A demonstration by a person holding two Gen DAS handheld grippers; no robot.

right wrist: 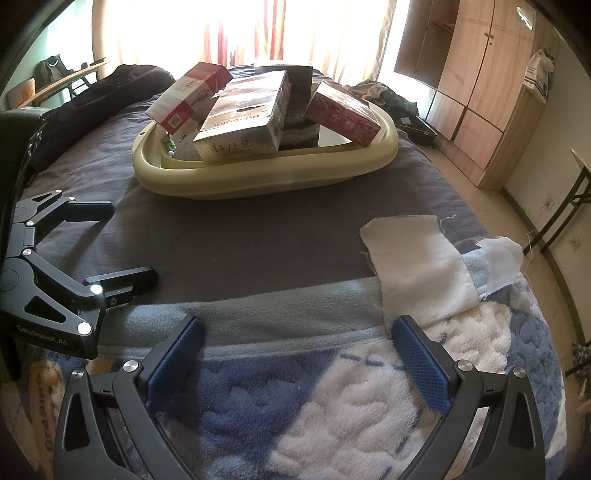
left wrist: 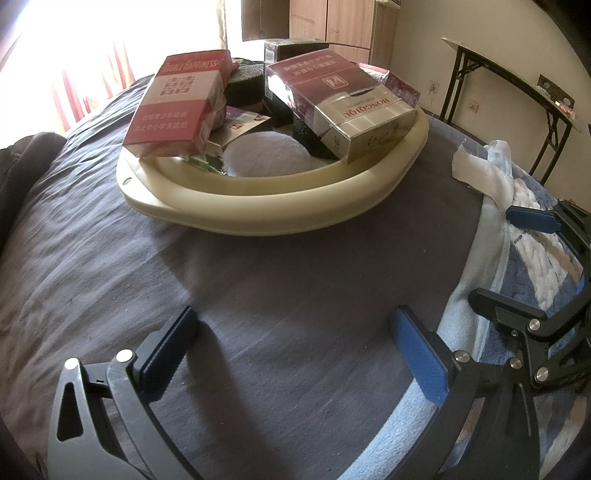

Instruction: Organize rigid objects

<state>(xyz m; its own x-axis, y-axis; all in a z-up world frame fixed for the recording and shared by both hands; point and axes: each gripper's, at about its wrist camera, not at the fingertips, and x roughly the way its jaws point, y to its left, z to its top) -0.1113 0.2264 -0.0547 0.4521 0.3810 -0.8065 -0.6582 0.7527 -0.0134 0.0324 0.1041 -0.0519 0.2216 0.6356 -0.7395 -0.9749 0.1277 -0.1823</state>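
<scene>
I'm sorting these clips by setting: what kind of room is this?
Most likely a bedroom. The cream plastic basin of cartons sits on a grey bedsheet with a blue-and-white fleece blanket at its near edge, a wooden wardrobe stands by the wall, and curtains cover a bright window.

A bedroom in a home. A bed (right wrist: pixel 295 236) with a dark grey sheet fills the middle of the room, and a blue and white fleece blanket (right wrist: pixel 332 406) lies across its near end. Beyond the bed, a bright window with pale and red curtains (right wrist: pixel 251 29) lets in strong daylight. To the right of the bed stands a tall wooden wardrobe (right wrist: pixel 480 92) against a cream wall with power sockets. A folding table (left wrist: pixel 517 96) with black legs also stands by that wall.
</scene>
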